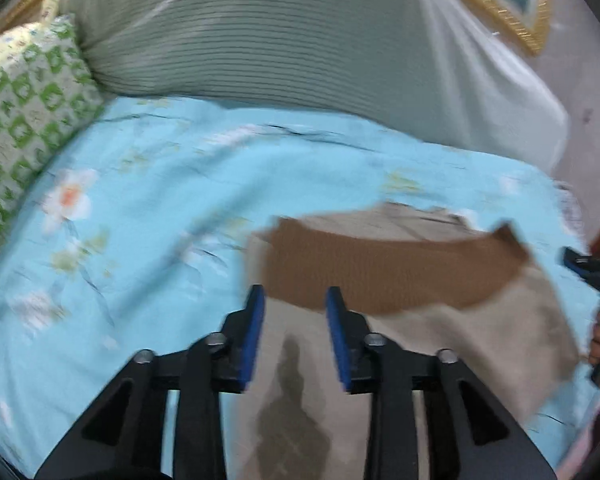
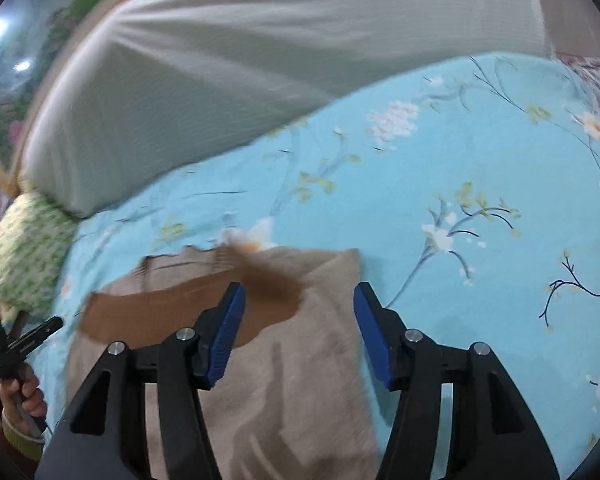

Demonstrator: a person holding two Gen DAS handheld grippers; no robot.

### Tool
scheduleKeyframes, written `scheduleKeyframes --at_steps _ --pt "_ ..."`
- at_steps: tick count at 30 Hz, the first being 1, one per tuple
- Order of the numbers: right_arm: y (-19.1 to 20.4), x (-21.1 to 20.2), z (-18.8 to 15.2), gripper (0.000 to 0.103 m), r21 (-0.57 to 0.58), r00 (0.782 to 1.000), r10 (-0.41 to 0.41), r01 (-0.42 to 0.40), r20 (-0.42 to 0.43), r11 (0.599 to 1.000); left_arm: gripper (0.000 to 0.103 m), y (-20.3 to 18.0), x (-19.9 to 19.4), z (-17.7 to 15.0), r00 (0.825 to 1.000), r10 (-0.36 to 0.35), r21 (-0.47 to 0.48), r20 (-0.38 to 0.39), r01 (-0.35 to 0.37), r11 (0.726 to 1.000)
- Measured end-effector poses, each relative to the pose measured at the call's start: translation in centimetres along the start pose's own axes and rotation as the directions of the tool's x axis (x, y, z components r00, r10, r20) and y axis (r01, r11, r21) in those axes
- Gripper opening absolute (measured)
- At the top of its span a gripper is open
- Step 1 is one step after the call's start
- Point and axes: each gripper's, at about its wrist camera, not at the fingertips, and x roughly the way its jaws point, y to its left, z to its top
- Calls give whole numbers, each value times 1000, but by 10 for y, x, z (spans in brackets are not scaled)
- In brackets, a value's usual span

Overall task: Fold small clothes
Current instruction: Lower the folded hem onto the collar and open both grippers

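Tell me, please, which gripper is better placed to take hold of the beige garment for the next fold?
Probably the left gripper: its open jaws sit over the beige garment near the brown band. The right gripper is open too, but straddles the garment's right edge, partly above the blue sheet.

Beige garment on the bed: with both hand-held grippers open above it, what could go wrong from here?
1. The beige garment lies on a soft blue floral sheet; a low pinch by the left hand-held gripper could catch the sheet too.
2. The brown band looks uneven, so a fold may come out crooked.
3. Both views are blurred; the right hand-held gripper may miss its edge.
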Motion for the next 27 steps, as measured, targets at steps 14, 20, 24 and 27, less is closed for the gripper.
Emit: scheduleKeyframes --at_steps 14,20,24,27 --pt "23 94 -16 53 -221 968 -57 1 -246 975 52 -12 81 -17 997 -42 100 -70 49 994" --pt "-1 95 7 20 -158 967 -171 141 -190 977 35 25 83 -1 997 -36 5 -70 36 999" --pt "14 71 -7 26 -222 960 -218 177 -178 959 41 13 60 -10 997 22 41 -77 -19 999" --pt "15 28 -22 43 -216 976 -162 128 -145 968 51 -6 27 -28 998 -23 41 -60 26 999"
